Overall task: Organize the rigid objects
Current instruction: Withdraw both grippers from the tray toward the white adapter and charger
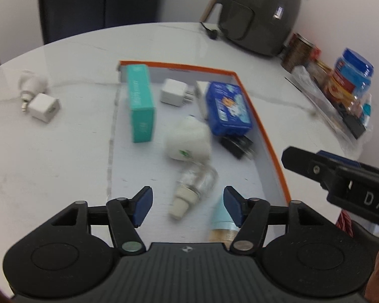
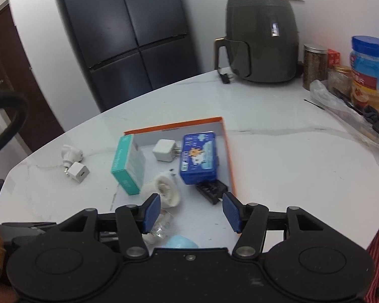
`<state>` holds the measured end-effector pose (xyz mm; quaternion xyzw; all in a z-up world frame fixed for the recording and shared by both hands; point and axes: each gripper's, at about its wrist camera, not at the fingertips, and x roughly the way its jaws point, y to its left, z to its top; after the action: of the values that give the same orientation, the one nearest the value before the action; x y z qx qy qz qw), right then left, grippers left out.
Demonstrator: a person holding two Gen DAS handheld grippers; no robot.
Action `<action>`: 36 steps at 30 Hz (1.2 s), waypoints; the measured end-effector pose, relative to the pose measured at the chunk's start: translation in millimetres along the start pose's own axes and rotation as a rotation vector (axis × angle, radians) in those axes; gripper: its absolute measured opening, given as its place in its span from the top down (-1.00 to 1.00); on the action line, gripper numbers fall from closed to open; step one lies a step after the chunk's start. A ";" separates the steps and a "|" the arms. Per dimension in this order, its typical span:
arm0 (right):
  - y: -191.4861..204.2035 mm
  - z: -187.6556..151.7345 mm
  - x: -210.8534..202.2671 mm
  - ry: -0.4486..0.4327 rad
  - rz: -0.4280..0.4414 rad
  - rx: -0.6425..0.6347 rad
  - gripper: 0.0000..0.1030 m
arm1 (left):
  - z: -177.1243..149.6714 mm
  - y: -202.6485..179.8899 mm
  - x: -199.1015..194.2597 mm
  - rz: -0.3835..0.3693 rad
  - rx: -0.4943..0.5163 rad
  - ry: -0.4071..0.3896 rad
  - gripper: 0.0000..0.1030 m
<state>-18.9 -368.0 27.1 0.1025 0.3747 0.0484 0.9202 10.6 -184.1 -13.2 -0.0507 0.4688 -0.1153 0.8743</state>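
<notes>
- Both grippers, left gripper (image 1: 188, 205) and right gripper (image 2: 191, 210), hover with jaws parted, gripping nothing.
- Orange-rimmed tray (image 1: 270, 151) holds one teal box (image 1: 141, 101), one blue box (image 1: 227, 108), one glass bottle (image 1: 194, 186).
- Two white chargers (image 1: 36, 96) lie outside.

Blurred white plug-in device (image 1: 188, 140)

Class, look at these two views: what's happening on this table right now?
A person holds two grippers over an orange-edged tray on a white table, sorting small items into it. The tray holds a teal box, a blue box, chargers and a glass bottle. Left gripper and right gripper are both open and empty. Two white plugs lie outside.
</notes>
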 end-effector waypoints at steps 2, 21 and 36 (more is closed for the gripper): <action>9.2 0.1 1.3 0.000 0.011 -0.011 -0.31 | 1.5 9.5 -5.2 0.015 -0.015 -0.008 -0.24; 115.8 0.5 33.0 0.047 0.153 -0.159 -0.37 | 5.3 114.3 -51.1 0.168 -0.173 -0.071 -0.30; 174.9 -3.3 63.0 0.086 0.207 -0.216 -0.39 | 14.5 185.5 -54.9 0.229 -0.236 -0.075 -0.33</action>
<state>21.6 -186.6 21.3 0.0387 0.3938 0.1874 0.8991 21.9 8.9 2.7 -0.1035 0.4489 0.0431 0.8865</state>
